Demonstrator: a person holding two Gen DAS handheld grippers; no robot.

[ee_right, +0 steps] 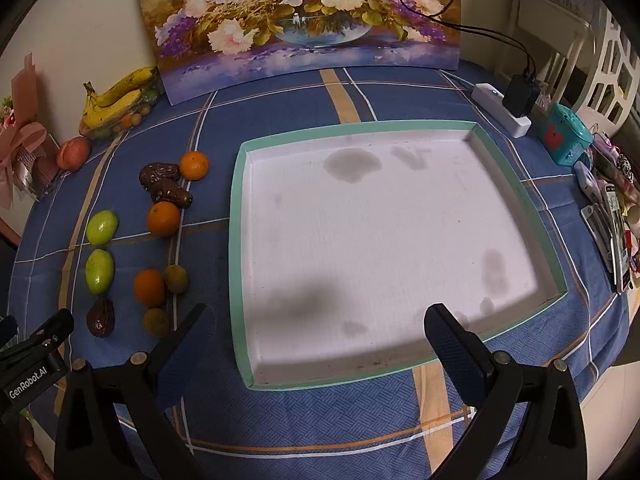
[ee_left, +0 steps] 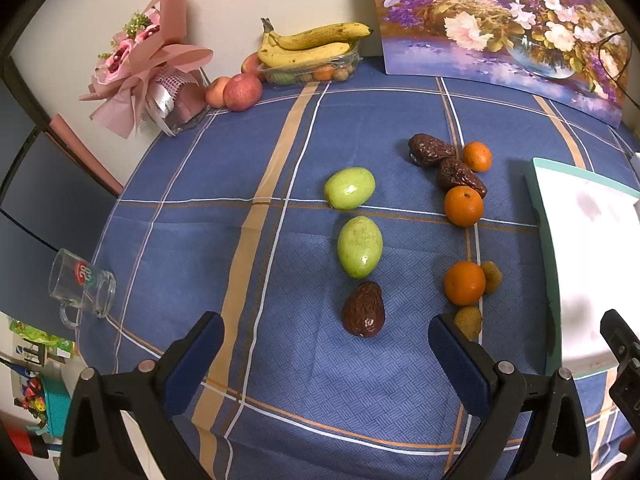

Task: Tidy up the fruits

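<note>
Fruits lie loose on your blue plaid cloth [ee_left: 160, 240], all to the left of the tray [ee_right: 236, 216], none inside it. Start with the biggest thing: the tray is a white shallow box with a mint-green rim, its floor blotched with grey stains, and it fills the middle of your right wrist view. Behind it at 12 o'clock a flower painting [ee_right: 304, 12] leans on the wall.

At 10 o'clock in your left view sit the bananas [ee_left: 312, 42] on a clear tub of small fruit, with two apples [ee_left: 242, 91] just beside, and a pink bouquet [ee_left: 148, 64] further left. A glass mug [ee_left: 82, 286] lies at 8 o'clock near the cloth's edge.

Now the loose fruit. Two green ones [ee_left: 359, 247] lie in a line, one above the other, with a dark wrinkled fruit [ee_left: 363, 310] just below them. To the right, two more dark wrinkled ones [ee_left: 460, 178] touch each other, flanked by two oranges [ee_left: 463, 206]. Lower down a third orange [ee_left: 464, 283] touches a small brown fruit [ee_left: 491, 277], and another small brown one [ee_left: 469, 322] sits just beside your left gripper's right finger.

Your left gripper [ee_left: 326, 330] is spread wide, nothing between its fingers; the dark fruit lies just ahead of the gap. Your right gripper [ee_right: 316, 324] is also spread wide and empty, hanging over the tray's near edge.
</note>
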